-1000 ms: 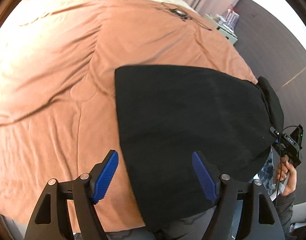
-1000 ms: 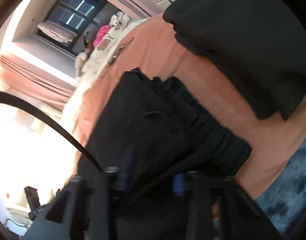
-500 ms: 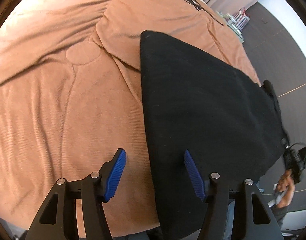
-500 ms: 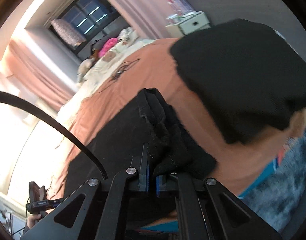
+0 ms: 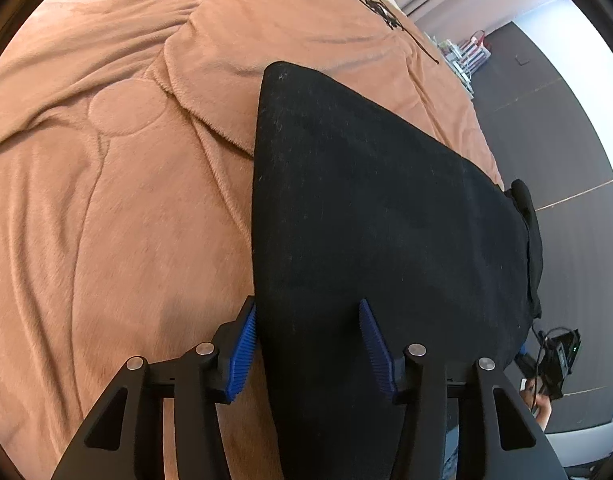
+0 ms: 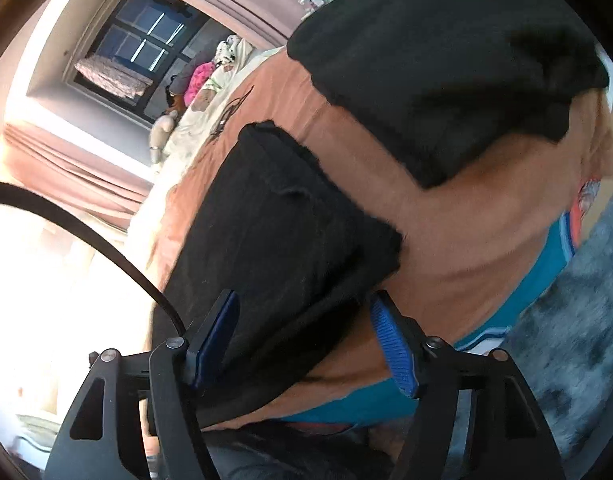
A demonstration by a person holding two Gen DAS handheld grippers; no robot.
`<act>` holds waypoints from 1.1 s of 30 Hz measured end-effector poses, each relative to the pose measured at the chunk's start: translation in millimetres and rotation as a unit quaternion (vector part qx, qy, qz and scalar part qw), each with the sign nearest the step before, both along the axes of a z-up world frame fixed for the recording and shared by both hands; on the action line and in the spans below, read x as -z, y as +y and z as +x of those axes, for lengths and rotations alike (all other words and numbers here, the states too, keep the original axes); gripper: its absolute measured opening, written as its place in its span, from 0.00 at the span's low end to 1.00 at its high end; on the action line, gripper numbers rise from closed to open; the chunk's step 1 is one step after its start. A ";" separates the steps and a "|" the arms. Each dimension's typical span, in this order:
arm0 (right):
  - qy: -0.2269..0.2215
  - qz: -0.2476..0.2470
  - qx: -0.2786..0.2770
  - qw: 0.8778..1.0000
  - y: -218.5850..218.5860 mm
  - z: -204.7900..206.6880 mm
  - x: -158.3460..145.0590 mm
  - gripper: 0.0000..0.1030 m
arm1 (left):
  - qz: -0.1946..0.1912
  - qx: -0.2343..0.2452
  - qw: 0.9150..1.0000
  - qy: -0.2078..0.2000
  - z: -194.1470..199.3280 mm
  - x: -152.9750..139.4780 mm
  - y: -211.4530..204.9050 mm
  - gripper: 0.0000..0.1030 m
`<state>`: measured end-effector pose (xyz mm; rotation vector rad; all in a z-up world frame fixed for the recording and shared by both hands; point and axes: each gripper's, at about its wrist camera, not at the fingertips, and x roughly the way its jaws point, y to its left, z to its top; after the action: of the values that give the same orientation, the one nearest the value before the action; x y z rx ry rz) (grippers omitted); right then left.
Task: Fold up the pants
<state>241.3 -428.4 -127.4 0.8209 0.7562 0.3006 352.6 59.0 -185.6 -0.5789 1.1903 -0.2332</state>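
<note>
Showing left wrist: left gripper (image 5: 308, 344) jaws spread, just been closing, astride the edge of black pants (image 5: 378, 216) lying flat on a brown blanket (image 5: 106, 200).
Right wrist: right gripper (image 6: 306, 340) jaws spread, just opened, pants (image 6: 282, 240) corner between, unpinched.

Black pants (image 5: 370, 216) lie on a rust-orange blanket (image 5: 118, 200); the finger pads (image 5: 242, 344) are ribbed blue.
</note>
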 end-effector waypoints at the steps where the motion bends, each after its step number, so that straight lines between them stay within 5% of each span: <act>1: 0.002 0.012 -0.004 1.000 -4.4 0.7 3.2 0.65 | 0.001 0.001 1.000 -0.001 1.7 0.8 -0.2 0.51; 8: 0.024 0.043 -0.023 0.999 2.5 33.2 22.8 0.65 | -0.010 -0.006 1.000 -0.004 18.4 6.9 4.1 0.42; 13: 0.027 0.038 -0.015 0.999 -3.0 42.2 21.6 0.65 | -0.022 -0.016 1.000 -0.010 20.9 5.4 8.9 0.10; 14: 0.023 0.035 -0.012 0.999 -1.1 42.7 18.7 0.54 | -0.020 -0.016 1.000 -0.014 20.2 2.1 8.5 0.07; 15: 0.020 0.034 -0.016 0.999 1.7 43.1 15.9 0.35 | -0.017 -0.017 1.000 -0.020 19.1 -2.5 8.5 0.06; 18: 0.014 0.019 -0.020 1.000 8.9 37.7 10.7 0.23 | -0.018 -0.020 0.999 -0.035 17.0 -14.9 11.3 0.05; 33: -0.011 0.020 -0.070 0.997 87.3 45.8 -2.6 0.15 | -0.003 -0.054 0.995 -0.081 0.8 -67.0 82.8 0.05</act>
<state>287.1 -341.1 -124.8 0.8022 0.7902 0.4504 353.4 141.9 -118.6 -0.6158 0.9980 -0.1880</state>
